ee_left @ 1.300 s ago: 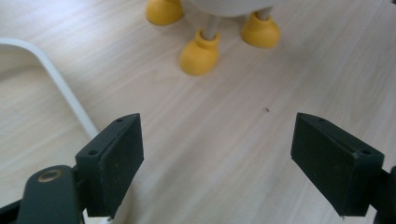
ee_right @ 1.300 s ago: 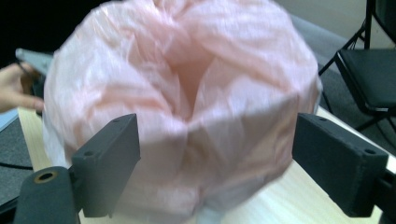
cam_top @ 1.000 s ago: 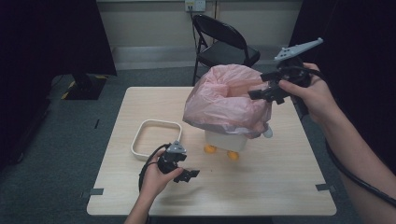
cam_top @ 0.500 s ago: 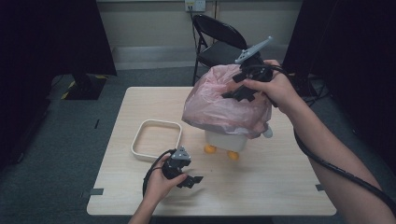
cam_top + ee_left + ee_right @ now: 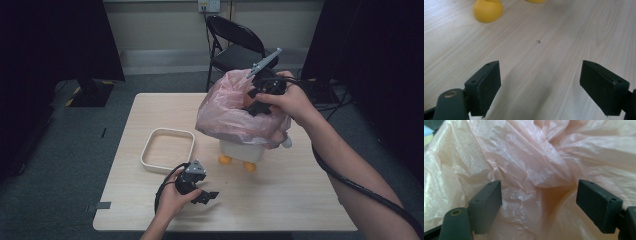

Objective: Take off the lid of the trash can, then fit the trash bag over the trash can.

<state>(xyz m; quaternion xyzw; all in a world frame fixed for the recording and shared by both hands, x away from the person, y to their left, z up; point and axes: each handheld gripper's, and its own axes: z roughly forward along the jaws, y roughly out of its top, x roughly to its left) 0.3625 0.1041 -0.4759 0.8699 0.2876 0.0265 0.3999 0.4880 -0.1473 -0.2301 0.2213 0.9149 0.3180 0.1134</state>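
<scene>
The table (image 5: 300,200) is pale wood, with bare board along its near edge and across its whole right side, and a narrower clear strip down the left. Dark floor surrounds it, and a folding chair (image 5: 235,45) stands just past its far edge.

The pink bag (image 5: 225,115) is the biggest thing on the table. It sits right of centre toward the far side, draped over a white bin (image 5: 240,150) so that only the bin's lower wall shows. The bag's loose rim hangs out past the bin on both sides. Two orange feet (image 5: 225,160) stick out under the bin toward the near edge; one of them shows at the top of the left gripper view (image 5: 487,10).

The tray (image 5: 167,165), cream and square with rounded corners, lies left of the bin with a strip of bare wood between them. Its left wall lies near the table's left edge.

The right gripper (image 5: 257,102) is at the bag's top right, tilted down into the crumpled plastic. Its jaws have just been closing a little, yet they stand wide apart in the right gripper view (image 5: 539,205), with folds of bag between them and neither pad pressing on any.

The left gripper (image 5: 210,196) rests low over bare wood near the front edge, below the tray. Its jaws gape wide with nothing between them (image 5: 540,87).
</scene>
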